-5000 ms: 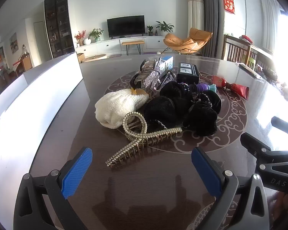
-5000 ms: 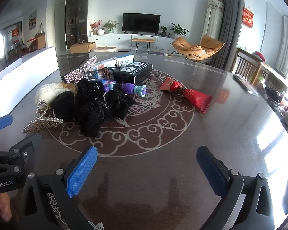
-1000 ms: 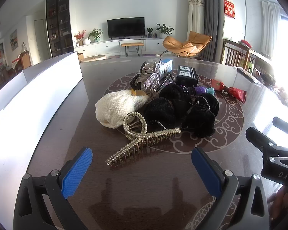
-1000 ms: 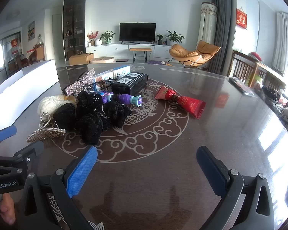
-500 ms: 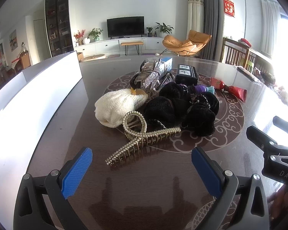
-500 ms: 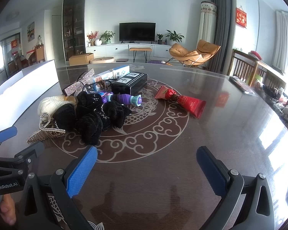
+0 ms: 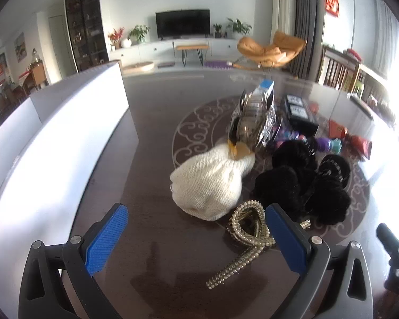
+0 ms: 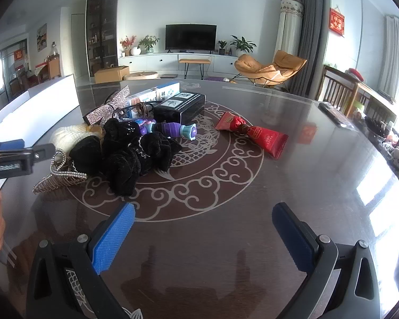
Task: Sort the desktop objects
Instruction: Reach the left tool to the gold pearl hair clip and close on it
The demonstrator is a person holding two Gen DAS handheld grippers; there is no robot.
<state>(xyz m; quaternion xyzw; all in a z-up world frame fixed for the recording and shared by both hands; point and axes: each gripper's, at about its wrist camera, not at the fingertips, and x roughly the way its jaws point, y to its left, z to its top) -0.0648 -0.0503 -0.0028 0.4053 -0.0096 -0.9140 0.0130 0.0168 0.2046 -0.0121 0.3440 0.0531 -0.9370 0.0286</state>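
- Left gripper: wide open, empty, low over the table, just short of the white knitted hat and the pearl hair clip.
- In the middle, one unsorted heap: black scrunchies, glitter bow, purple toy, black box.
- Further right, apart from the heap: red tube.
- Right gripper: wide open, empty, over bare table.
- Sorting apparently not begun; everything left to do.
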